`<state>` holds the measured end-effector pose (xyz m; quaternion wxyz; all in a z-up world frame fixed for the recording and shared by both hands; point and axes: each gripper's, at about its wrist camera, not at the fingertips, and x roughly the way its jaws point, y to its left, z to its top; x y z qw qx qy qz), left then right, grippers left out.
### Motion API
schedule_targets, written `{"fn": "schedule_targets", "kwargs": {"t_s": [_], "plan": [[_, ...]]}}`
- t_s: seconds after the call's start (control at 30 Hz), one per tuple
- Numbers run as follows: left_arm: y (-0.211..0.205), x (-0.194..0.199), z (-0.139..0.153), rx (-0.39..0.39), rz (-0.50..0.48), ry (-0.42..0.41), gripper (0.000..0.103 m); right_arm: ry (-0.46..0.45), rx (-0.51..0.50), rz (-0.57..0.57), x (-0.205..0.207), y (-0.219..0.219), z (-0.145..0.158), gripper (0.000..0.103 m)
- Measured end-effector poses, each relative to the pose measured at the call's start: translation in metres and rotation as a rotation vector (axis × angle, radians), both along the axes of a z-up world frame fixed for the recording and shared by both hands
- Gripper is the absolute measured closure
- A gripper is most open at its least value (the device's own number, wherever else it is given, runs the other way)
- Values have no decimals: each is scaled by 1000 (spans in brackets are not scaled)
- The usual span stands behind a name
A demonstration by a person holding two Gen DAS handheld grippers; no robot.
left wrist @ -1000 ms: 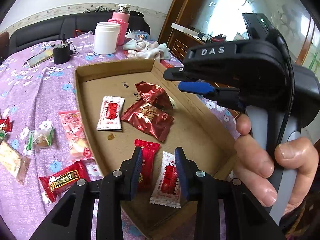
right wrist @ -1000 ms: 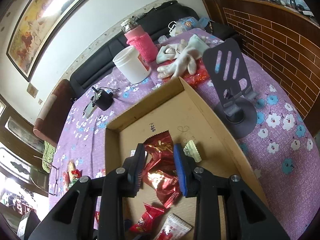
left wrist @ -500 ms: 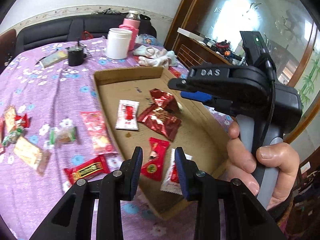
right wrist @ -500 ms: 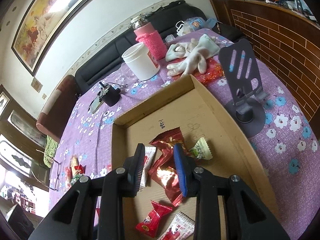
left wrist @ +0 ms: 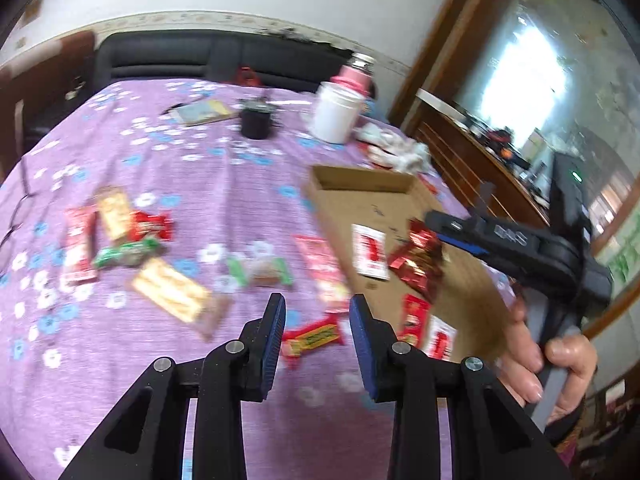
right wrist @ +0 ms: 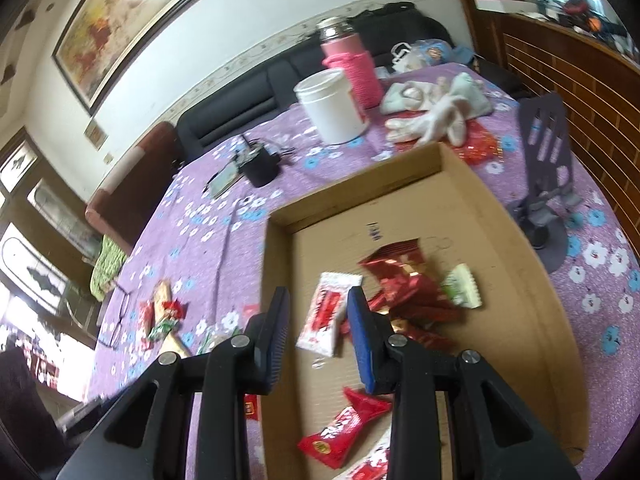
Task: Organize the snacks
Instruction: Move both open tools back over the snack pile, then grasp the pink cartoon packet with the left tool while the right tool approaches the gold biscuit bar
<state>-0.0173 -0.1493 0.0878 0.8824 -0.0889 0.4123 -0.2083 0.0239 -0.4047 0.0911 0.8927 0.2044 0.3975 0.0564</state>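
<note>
- Tablecloth: purple w/ white + blue flowers
- Cardboard tray: plain brown
- Wrappers in tray: shiny red foil; white w/ red print; green-white
- Snacks on cloth: red, green, yellow-tan
- Jar white; bottle pink
- Gripper pads: blue on black

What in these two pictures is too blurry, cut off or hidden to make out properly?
- Left wrist view: motion blur smears the print on the loose snacks on the purple cloth.
- Right wrist view: the right tongs cover part of the white-and-red packet.
- Right wrist view: the bottom edge cuts off the cardboard tray.
</note>
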Motion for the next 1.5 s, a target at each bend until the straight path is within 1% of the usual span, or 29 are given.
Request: {"fn": "schedule_targets", "kwargs": {"t_s": [0.07,0.17,0.27,0.37,0.43,0.6,0.73,0.87,1.07,1.3,1.5], "plan": [[18,5,-1,-5,44,7,69,-7,-7,31,-1,9,1,74],[44,11,-2,13,125,8,69,-23,-22,96,-4,27,2,74],[68,14,-3,30,199,11,68,-40,-33,178,-9,48,4,74],[88,17,-6,32,252,20,68,-58,-39,275,-16,74,4,74],[97,18,-8,52,285,24,68,-64,-49,349,-22,96,2,74],[114,18,-13,87,335,39,68,-59,-65,536,-42,146,-8,73],[125,16,-14,99,359,51,68,-27,-100,620,-54,176,-22,73],[133,18,-15,102,378,59,68,-15,-128,634,-59,184,-28,73],[136,33,-18,134,375,92,68,-8,-107,582,-49,173,-30,73],[143,74,-22,154,388,167,68,9,-76,535,-40,161,-31,74],[137,106,-45,150,388,232,68,21,-57,526,-36,158,-31,74]]}}
